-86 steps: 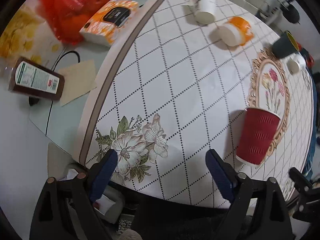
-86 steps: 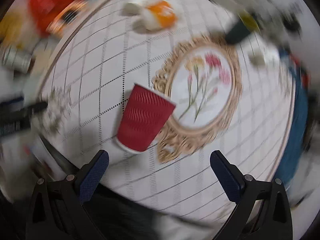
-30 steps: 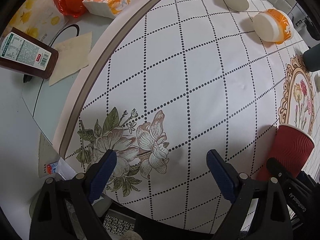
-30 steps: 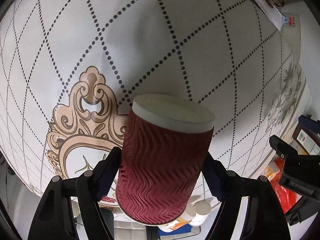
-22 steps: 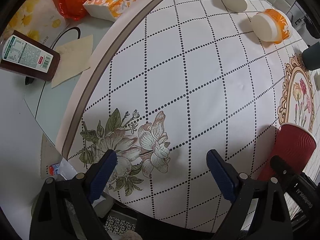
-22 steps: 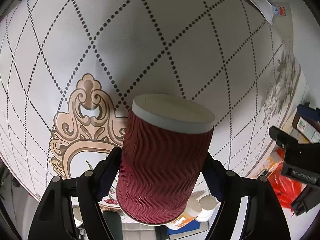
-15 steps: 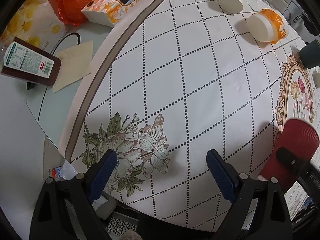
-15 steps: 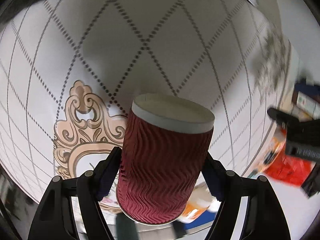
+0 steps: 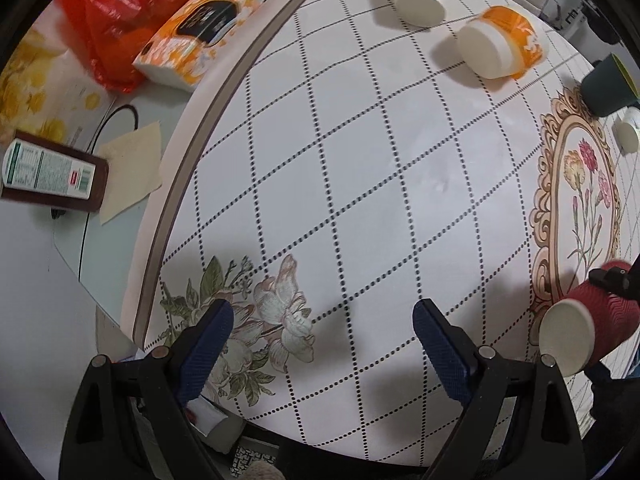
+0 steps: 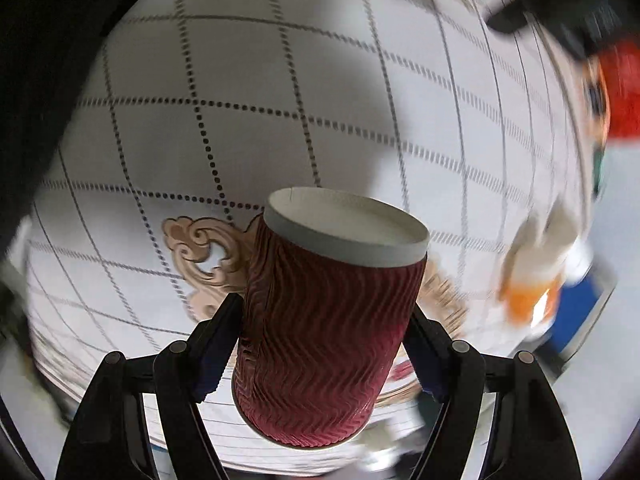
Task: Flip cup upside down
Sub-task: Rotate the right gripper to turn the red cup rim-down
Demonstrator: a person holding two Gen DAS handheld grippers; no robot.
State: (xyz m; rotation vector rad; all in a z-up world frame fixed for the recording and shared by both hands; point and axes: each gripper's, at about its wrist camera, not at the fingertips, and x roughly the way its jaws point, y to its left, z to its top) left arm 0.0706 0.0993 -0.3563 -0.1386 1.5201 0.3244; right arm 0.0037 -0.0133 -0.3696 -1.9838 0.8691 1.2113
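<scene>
At the far left of the left view lie a brown bottle [image 9: 52,178] and a tissue pack [image 9: 198,56] beside the patterned tablecloth [image 9: 360,168]. My left claw [image 9: 322,334] fills the bottom of that frame, pads wide apart with nothing between them, hovering over the printed flowers. At the lower right edge there, the red cup [image 9: 588,328] is in the air, tilted with its white base facing the camera. In the right view my right claw [image 10: 324,340] is clamped on the cup's ribbed wall, bottom centre, base pointing forward. I judge the flip about midway: the cup is lifted and turning, not yet set down on its rim. The blurred background suggests my wrist is rolling.
</scene>
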